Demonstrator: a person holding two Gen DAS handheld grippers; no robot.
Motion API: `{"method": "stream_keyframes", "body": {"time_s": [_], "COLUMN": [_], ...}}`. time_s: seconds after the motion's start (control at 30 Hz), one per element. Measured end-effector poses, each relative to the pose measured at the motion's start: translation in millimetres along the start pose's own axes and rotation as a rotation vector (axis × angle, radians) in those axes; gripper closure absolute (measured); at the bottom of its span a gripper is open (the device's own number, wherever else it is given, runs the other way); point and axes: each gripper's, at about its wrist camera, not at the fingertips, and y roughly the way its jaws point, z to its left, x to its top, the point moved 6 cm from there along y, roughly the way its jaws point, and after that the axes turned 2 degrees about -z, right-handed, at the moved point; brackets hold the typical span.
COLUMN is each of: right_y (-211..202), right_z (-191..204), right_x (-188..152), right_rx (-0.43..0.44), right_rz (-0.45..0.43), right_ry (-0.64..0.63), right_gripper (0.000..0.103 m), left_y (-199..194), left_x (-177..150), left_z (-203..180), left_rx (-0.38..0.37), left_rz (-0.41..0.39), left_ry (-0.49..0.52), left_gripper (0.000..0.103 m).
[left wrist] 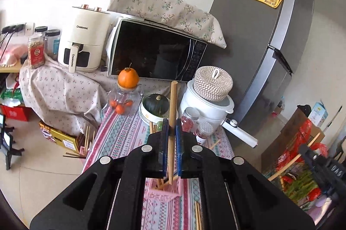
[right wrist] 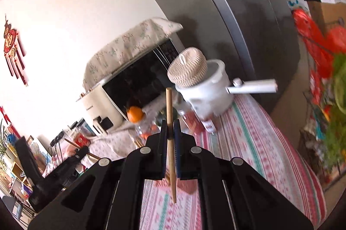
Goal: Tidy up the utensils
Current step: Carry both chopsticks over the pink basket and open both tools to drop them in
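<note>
The left tongs (left wrist: 172,121) grip a wooden chopstick (left wrist: 173,113) at frame center. Its lower end sits in a pink holder (left wrist: 161,192) at the bottom of the frame, on the bench (left wrist: 125,134).

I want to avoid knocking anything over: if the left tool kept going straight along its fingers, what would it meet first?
Probably the plate holding the dark green squash, directly ahead of the left tool, which grips a chopstick. Depth is hard to judge.

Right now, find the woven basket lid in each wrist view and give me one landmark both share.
Left wrist: woven basket lid, right of centre, on the white rice cooker.
Right wrist: lid, just above centre, tilted on the cooker.
Shared landmark: the microwave left of it.
</note>
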Motion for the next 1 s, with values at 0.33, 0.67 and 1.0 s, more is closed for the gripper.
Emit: {"method": "stream_keyframes", "body": {"time_s": [0.33,0.67,1.0], "right_y": [62,121,104], "right_z": [23,33,34], "right_x": [1,-36,-66], "right_rx": [-0.015,-0.060,-0.102], "right_rz": [0.010,0.050,0.078], "right_ry": [-0.041,-0.092,-0.204], "right_gripper": [0.097,0.095,0.072], "left_y": [22,17,7], "left_x": [-28,-31,-45], "left_z": [34,57,31], "left_rx": [0.103,0.111,0.111], "left_rz": [0.026,0.067,0.052], "left_ry": [-0.026,-0.101,-0.015], "left_gripper": [0.061,0.057,0.040]}}
